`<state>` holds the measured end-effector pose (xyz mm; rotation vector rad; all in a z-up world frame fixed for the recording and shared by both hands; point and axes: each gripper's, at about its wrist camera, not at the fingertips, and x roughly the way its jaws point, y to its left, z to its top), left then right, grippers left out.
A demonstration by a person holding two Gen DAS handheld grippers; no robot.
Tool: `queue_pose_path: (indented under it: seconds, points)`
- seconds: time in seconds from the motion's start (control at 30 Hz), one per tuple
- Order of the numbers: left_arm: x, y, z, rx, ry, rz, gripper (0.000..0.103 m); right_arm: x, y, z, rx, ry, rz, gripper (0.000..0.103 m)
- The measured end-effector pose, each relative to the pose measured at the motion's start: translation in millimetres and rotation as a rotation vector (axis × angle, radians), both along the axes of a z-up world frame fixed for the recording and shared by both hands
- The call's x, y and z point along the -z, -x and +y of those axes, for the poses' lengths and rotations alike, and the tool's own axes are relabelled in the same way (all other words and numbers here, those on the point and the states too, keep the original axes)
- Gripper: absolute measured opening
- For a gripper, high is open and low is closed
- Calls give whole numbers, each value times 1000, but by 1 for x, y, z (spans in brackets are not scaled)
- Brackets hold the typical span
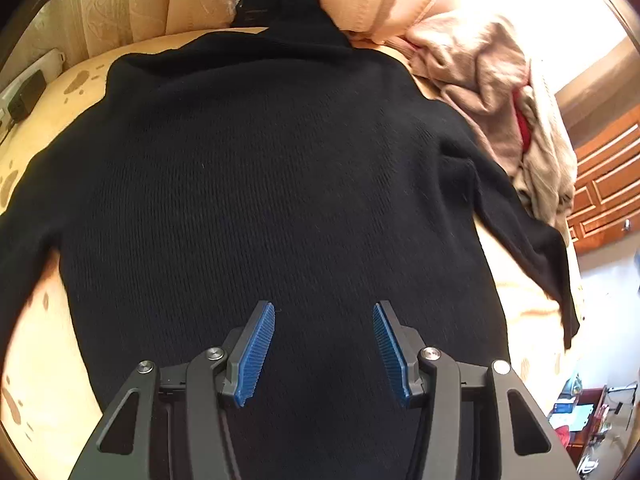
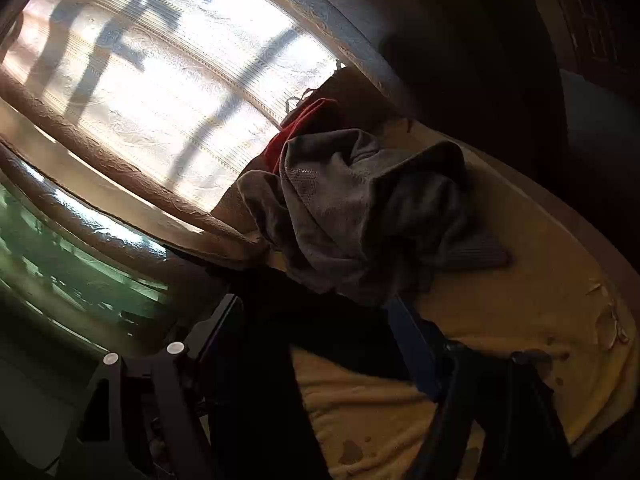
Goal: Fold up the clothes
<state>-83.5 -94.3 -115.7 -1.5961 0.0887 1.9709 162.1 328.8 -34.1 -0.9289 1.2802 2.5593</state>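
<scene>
Sweater (image 1: 280, 168) lies flat on the bed (image 1: 36, 320) right under my left gripper (image 1: 324, 350), neck far from me, hem close — long way running straight ahead. Its blue pads are about half open, with nothing between them. One sleeve (image 1: 532, 236) hangs off to the right. My right gripper (image 2: 320, 344) is wide open and holds nothing; dark cloth hangs by its left finger. It looks at the gray clothes pile (image 2: 360, 216) — so my left one is nearer.
</scene>
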Motion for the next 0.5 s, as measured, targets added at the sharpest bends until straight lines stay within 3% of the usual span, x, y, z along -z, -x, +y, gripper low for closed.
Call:
queue_pose_path:
  seconds: [0.2,0.3,0.37,0.5]
  points:
    - [11,11,12,22,-24,-31,53,70,-28,-9,88,251,-84,87]
    - [16,7,20,45,-20,-33,57,87,-55,-3,193,239,-185,87]
    - [16,4,25,56,-24,-25,68,87,-68,-2,225,94,-289,83]
    - [15,-1,31,67,-37,-35,68,87,-66,-25,111,-323,-512,73]
